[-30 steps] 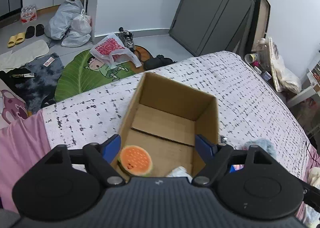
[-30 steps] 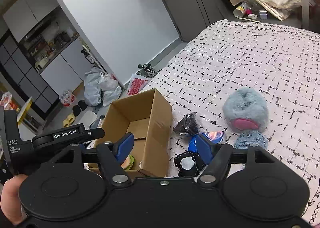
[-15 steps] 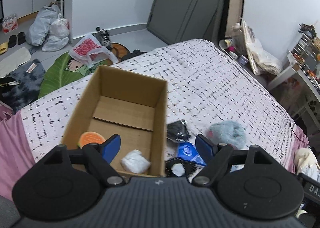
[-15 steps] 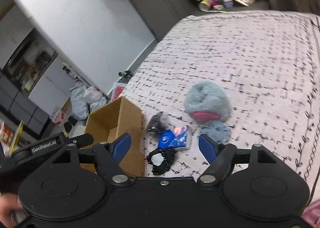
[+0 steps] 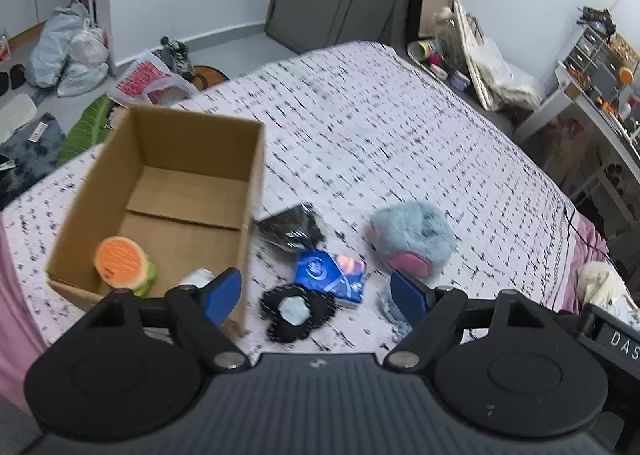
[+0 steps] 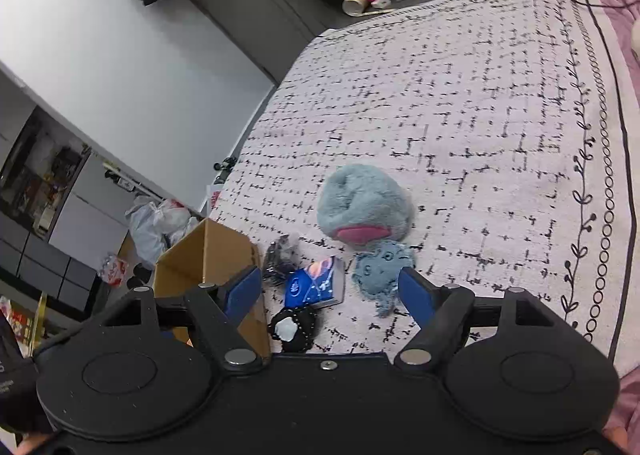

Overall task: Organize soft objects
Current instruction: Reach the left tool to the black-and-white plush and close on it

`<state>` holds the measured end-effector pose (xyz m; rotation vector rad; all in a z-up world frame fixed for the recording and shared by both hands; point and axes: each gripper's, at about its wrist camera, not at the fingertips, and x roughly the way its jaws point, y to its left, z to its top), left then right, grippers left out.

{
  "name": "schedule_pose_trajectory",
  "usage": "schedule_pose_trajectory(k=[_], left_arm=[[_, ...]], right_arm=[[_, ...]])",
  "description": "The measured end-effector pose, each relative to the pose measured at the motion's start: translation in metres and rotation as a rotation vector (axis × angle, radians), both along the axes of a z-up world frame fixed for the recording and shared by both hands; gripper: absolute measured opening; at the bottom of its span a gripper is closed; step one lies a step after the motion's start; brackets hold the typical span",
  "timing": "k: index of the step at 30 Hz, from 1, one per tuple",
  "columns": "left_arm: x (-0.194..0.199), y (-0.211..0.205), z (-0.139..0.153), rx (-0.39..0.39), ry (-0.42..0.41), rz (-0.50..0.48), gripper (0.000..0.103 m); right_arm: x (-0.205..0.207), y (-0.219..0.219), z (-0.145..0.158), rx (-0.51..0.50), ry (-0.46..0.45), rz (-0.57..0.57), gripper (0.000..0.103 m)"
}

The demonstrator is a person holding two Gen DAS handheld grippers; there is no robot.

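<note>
Both pairs of tongs hang spread and empty above a bed (image 5: 400, 127) covered in a white spread with black dashes. Between the blue tips of the left tongs (image 5: 316, 293) lie a black frilled pouch (image 5: 298, 311) with a pale centre and a glossy blue packet (image 5: 330, 273), its print too blurred to read. Beyond them sit a crumpled black fabric piece (image 5: 290, 231) and a round, fluffy grey-blue plush (image 5: 412, 239) with a pink patch. To the left stands an open cardboard box (image 5: 160, 135) holding an orange burger-shaped plush (image 5: 122, 265) and something white. The right tongs (image 6: 331, 291) frame the same cluster, with a flat grey-blue knitted piece (image 6: 382, 269) just inside the right tip and touching the fluffy plush. "DAS" is legible on the right tongs' housing in the left view.
</note>
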<state>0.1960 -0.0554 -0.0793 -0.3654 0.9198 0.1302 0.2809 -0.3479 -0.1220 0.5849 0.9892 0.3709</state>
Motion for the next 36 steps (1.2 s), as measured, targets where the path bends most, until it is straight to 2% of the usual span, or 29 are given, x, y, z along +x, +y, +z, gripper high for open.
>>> schedule_pose_trajectory(k=[3,6,8,18,22,23,27,30,33,36], left_arm=[[0.006,-0.008,-0.009,-0.032,0.013,-0.028,0.081],[0.014,-0.019,-0.016,0.012,0.039,-0.091,0.081],[0.018,-0.021,-0.022,0.023,0.054,-0.083,0.081],[0.033,-0.019,-0.063,-0.041,0.123,-0.075,0.081],[0.034,-0.025,-0.069,0.021,0.105,-0.096,0.081],[0.034,-0.026,-0.071,0.03,0.102,-0.1,0.084],[0.033,-0.024,-0.079,0.087,0.111,-0.048,0.09],[0.032,-0.016,-0.087,0.068,0.128,-0.014,0.091],[0.032,-0.004,-0.097,-0.034,0.161,0.027,0.091],[0.029,0.002,-0.109,-0.047,0.176,0.094,0.091]], right_arm=[[0.002,-0.003,-0.006,0.008,0.019,-0.009,0.075],[0.003,-0.002,-0.011,0.006,0.032,-0.006,0.075],[0.006,-0.002,-0.015,0.005,0.04,-0.009,0.075],[0.015,0.009,-0.032,-0.021,0.082,0.014,0.075],[0.018,0.015,-0.04,-0.038,0.099,0.03,0.075],[0.02,0.017,-0.042,-0.045,0.105,0.034,0.075],[0.024,0.025,-0.048,-0.067,0.117,0.047,0.075],[0.026,0.033,-0.053,-0.099,0.124,0.06,0.075],[0.028,0.04,-0.059,-0.127,0.128,0.072,0.075],[0.03,0.047,-0.062,-0.16,0.119,0.082,0.075]])
